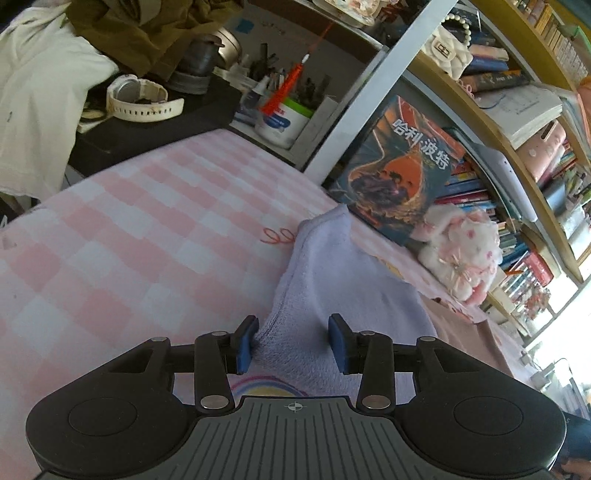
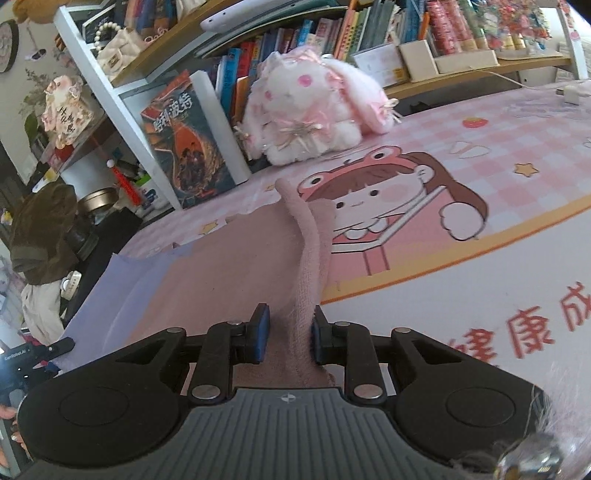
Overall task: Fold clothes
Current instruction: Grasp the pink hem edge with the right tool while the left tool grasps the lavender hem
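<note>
A towel-like cloth, lavender (image 1: 343, 280) on one end and pink (image 2: 236, 258) on the other, lies on the pink checked desk mat (image 1: 122, 236). My left gripper (image 1: 293, 341) is open, its blue pads either side of the lavender edge, the left pad touching the fold. My right gripper (image 2: 290, 334) is part open with a raised ridge of the pink cloth (image 2: 308, 266) between its pads; the right pad touches it and the left pad stands off.
A white and pink plush toy (image 2: 314, 110) and a book (image 2: 188, 144) lean against the bookshelf (image 2: 351, 40) behind the cloth. A white watch (image 1: 140, 99), an olive garment (image 1: 147, 29) and a pen pot (image 1: 282, 122) stand at the left. The cartoon mat (image 2: 461, 206) extends right.
</note>
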The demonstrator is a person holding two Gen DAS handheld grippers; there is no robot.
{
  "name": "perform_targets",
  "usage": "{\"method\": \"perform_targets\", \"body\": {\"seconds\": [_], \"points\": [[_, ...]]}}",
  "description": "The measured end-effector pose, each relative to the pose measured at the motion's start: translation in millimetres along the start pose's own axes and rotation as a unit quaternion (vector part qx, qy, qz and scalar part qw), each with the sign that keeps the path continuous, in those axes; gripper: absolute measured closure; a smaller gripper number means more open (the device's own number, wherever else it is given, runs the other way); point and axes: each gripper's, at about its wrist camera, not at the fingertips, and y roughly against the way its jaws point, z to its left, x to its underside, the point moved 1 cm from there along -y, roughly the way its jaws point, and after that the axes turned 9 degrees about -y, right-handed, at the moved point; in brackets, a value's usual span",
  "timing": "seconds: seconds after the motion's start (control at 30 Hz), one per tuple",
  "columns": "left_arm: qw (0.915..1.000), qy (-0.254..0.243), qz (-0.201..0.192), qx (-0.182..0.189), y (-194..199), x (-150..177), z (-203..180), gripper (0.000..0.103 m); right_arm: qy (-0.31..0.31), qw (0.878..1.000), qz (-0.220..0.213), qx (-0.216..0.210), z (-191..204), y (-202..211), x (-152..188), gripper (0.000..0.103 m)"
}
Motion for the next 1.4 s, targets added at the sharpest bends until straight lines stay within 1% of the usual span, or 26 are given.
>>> {"method": "perform_targets", "body": {"seconds": [0.17,0.27,0.3,0.43,0.5,0.6,0.73,0.8,0.93,1.03,1.17,1.27,1.4], "points": [[0.9999,-0.011,-0.004,-0.01,4.1,-1.6,-3.4,0.064,0.009,1.0,-0.001,0.003,5.3,-5.0,-0.8,0.081],[0.9995,-0.025,-0.01,-0.018,14.0,-0.4,-8.4,0.064,0.025,1.0,-0.001,0.003,7.8,-1.1,0.1,0.078],[0.9992,-0.032,-0.013,-0.021,18.9,0.4,-11.0,0.063,0.033,0.999,-0.002,0.002,9.3,1.0,0.8,0.075],[0.9977,-0.055,-0.024,-0.032,40.6,4.1,-19.9,0.062,0.075,0.997,-0.01,0.007,17.1,13.2,7.3,0.069],[0.9977,-0.055,-0.033,-0.022,53.7,7.1,-22.7,0.062,0.097,0.995,-0.015,0.01,21.2,19.9,11.1,0.064],[0.9975,-0.053,-0.046,-0.009,71.9,13.0,-29.9,0.061,0.123,0.992,-0.022,0.014,26.2,32.2,17.6,0.058],[0.9976,-0.05,-0.048,0.011,84.9,23.0,-40.7,0.061,0.155,0.987,-0.033,0.015,34.6,47.6,25.4,0.052],[0.9983,-0.036,-0.041,0.022,86.1,29.3,-43.8,0.061,0.168,0.985,-0.038,0.015,38.5,54.9,29.4,0.049],[0.999,0.005,-0.025,0.038,82.9,39.4,-40.9,0.06,0.193,0.98,-0.044,0.01,44.6,67.3,37.3,0.044],[0.9974,0.053,-0.01,0.047,75.6,43.6,-34.0,0.06,0.212,0.976,-0.047,0.007,48.2,74.9,43.7,0.041],[0.9904,0.127,-0.006,0.056,67.4,47.0,-20.2,0.06,0.228,0.973,-0.045,0.002,49.8,79.1,50.1,0.038],[0.9851,0.163,-0.007,0.055,62.4,49.0,-13.8,0.06,0.225,0.973,-0.044,-0.002,48.7,78.4,49.7,0.037],[0.9797,0.195,-0.002,0.046,53.1,50.3,-8.7,0.06,0.208,0.977,-0.044,-0.002,45.1,69.6,37.9,0.037]]}}
